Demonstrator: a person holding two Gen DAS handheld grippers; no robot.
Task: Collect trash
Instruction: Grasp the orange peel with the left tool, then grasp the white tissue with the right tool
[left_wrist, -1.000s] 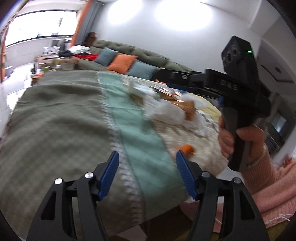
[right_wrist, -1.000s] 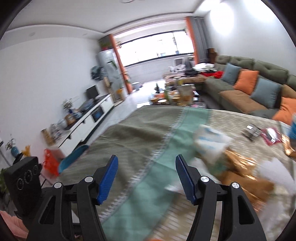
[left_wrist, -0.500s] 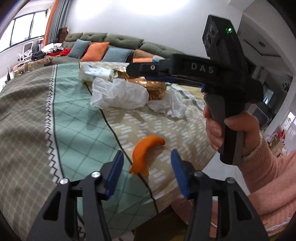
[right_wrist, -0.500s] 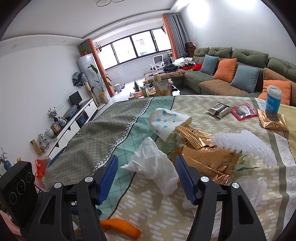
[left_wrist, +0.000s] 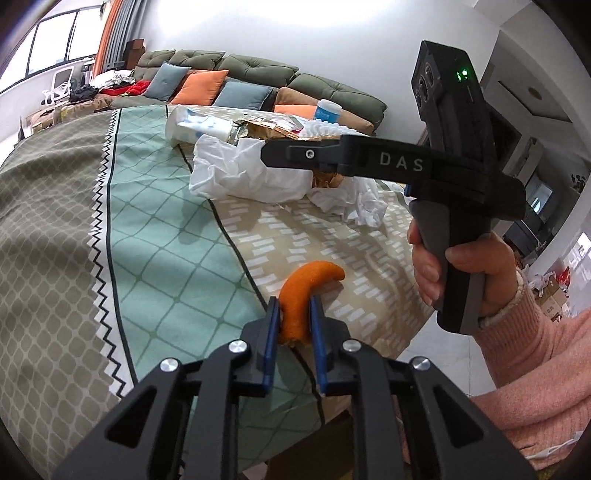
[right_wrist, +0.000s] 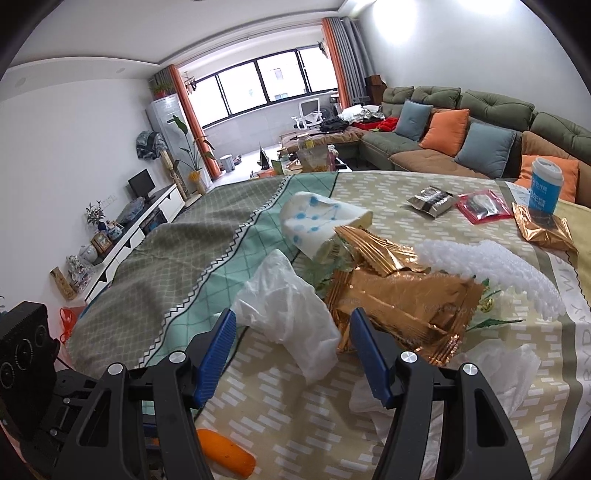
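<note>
My left gripper (left_wrist: 292, 308) is shut on a curved orange peel (left_wrist: 304, 291) near the front edge of the table. The peel also shows in the right wrist view (right_wrist: 229, 452), bottom left. My right gripper (right_wrist: 291, 332) is open and empty, held above the table just before a crumpled white plastic bag (right_wrist: 288, 314). Behind the bag lie gold foil wrappers (right_wrist: 395, 299), a white tissue pack with blue dots (right_wrist: 317, 221) and white foam netting (right_wrist: 491, 266). In the left wrist view the right gripper (left_wrist: 461, 162) hangs over the trash pile (left_wrist: 251, 173).
The table wears a green, mint and beige cloth (left_wrist: 147, 240). A blue paper cup (right_wrist: 545, 188), a gold wrapper (right_wrist: 543, 229), a red packet (right_wrist: 480, 205) and a grey packet (right_wrist: 430, 199) lie at the far side. A green sofa with cushions (right_wrist: 461, 129) stands behind.
My left gripper moved forward onto the orange peel and closed on it. My right gripper moved closer over the white plastic bag and stayed open.
</note>
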